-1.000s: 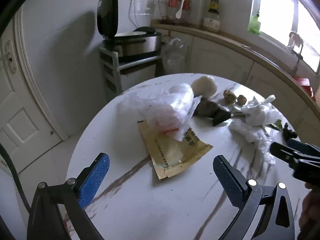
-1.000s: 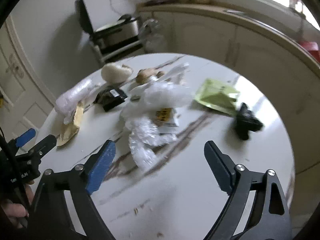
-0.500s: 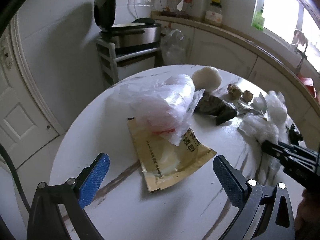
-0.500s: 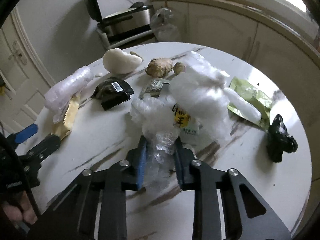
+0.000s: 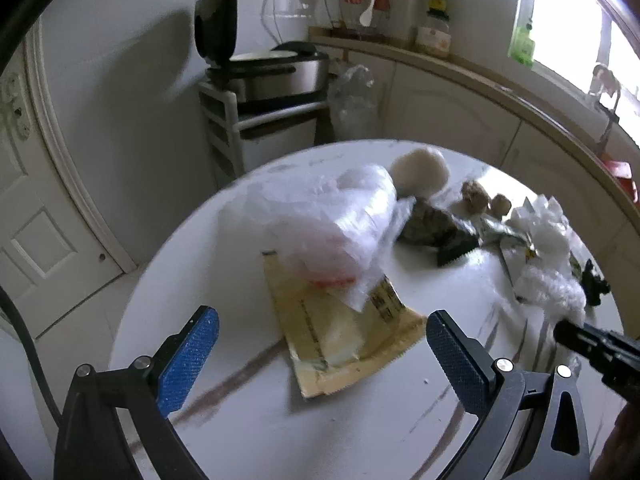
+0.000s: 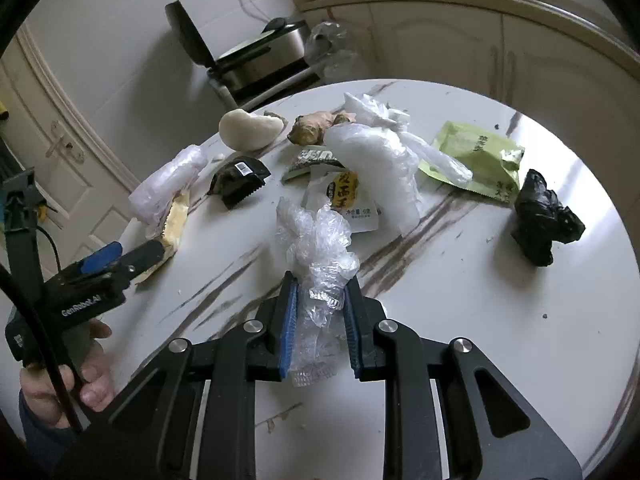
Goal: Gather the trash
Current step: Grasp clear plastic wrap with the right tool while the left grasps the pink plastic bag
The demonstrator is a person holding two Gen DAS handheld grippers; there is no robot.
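Trash is strewn over a round white marble table (image 6: pixel 460 320). My right gripper (image 6: pixel 319 280) is shut on a crumpled clear plastic wrap (image 6: pixel 316 240), which bulges up between its blue pads. My left gripper (image 5: pixel 322 336) hangs open over a tan paper packet (image 5: pixel 340 336), its pads clear of it. A clear plastic bag (image 5: pixel 320 220) lies on the packet's far end. In the right wrist view the left gripper (image 6: pixel 120 258) sits at the table's left edge, held by a hand (image 6: pixel 86 364).
Other trash: a white plastic bag (image 6: pixel 380 152), a green pouch (image 6: pixel 480 160), a crumpled black bag (image 6: pixel 544 220), a dark wrapper (image 6: pixel 240 180), a small yellow-labelled sachet (image 6: pixel 348 196). Ginger (image 6: pixel 312 126) and a white lump (image 6: pixel 248 130) lie at the far edge. A rice cooker on a rack (image 5: pixel 264 76) stands beyond.
My right gripper went from wide open to shut on the clear plastic wrap and lifted it slightly. My left gripper moved in closer over the tan packet.
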